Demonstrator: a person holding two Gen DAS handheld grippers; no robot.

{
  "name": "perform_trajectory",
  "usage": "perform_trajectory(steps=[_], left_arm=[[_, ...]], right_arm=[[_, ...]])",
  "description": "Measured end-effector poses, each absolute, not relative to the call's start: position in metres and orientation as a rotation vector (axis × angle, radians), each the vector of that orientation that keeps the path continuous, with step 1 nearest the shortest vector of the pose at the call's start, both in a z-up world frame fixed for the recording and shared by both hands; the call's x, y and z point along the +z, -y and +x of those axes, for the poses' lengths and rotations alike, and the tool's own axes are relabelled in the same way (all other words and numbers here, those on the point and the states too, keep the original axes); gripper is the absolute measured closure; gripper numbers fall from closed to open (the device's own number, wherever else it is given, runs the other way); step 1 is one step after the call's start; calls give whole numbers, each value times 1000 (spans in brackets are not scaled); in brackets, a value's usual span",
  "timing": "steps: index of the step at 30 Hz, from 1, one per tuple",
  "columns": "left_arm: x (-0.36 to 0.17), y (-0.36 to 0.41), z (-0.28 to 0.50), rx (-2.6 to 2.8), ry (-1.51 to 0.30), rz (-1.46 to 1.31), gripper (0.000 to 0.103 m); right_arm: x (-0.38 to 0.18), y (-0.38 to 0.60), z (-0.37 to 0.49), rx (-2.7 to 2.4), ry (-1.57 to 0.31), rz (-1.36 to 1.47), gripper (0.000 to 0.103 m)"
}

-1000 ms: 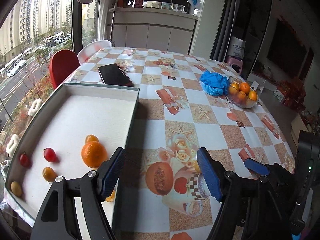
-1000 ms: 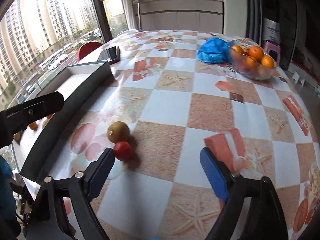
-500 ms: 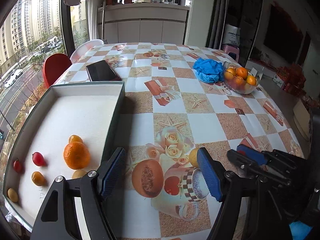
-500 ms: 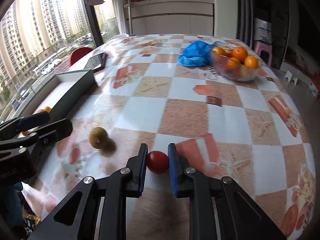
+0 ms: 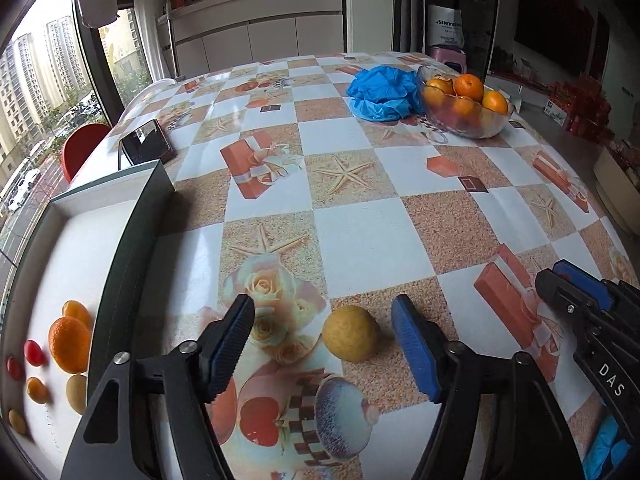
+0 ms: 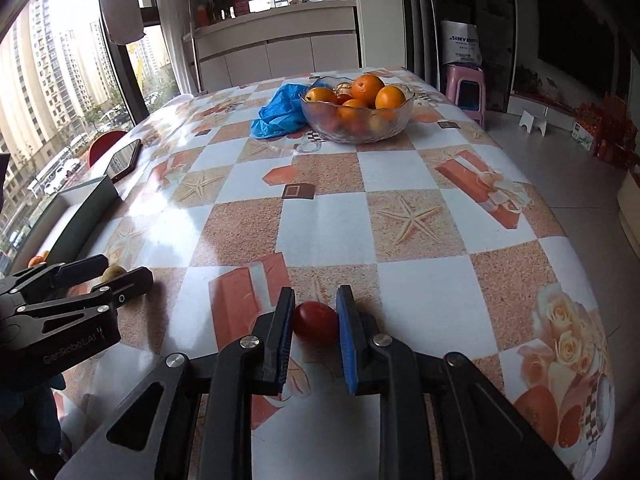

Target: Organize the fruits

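Right wrist view: right gripper [image 6: 314,320] clamped on small red cherry tomato [image 6: 315,322] at the near table edge, soft and slick so squeeze lightly across its middle; left gripper [image 5: 322,340] has just been closing around round yellow-green fruit [image 5: 351,333], pads not touching yet.

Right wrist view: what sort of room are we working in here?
Most likely a dining area in a high-rise flat: a table under a patterned oilcloth, a glass fruit bowl, a cabinet counter behind it, and tower blocks outside the window.
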State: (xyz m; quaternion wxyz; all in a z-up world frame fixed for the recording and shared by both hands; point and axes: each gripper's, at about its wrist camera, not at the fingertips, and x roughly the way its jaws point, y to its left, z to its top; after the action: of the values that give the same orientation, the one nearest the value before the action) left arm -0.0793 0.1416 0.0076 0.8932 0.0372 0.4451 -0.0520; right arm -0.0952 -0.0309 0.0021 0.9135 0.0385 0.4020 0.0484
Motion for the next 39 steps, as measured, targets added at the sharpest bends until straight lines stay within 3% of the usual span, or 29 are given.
perform_trajectory(steps=[1,2,3,27,36,39], left_arm=[[8,-141,-81,-123,-921,65,54],[9,-139,-83,-127,-919,74,69],[10,-136,-84,-131,-920,87,74],[17,-159,-107,-157,-920,-25,74],[7,-154,-107,-82,-886,60,74],[7,-148,-108,-63,-862,104,74]], right_arm=[[2,30,-95,98,-828,75,80],[2,29,-95,96,-828,71,80],[2,29,-95,95,-828,68,80],[2,27,-96,90,-828,55,80],[2,19,-96,61,-832,-11,79],[2,14,-96,38,-831,-50,75]])
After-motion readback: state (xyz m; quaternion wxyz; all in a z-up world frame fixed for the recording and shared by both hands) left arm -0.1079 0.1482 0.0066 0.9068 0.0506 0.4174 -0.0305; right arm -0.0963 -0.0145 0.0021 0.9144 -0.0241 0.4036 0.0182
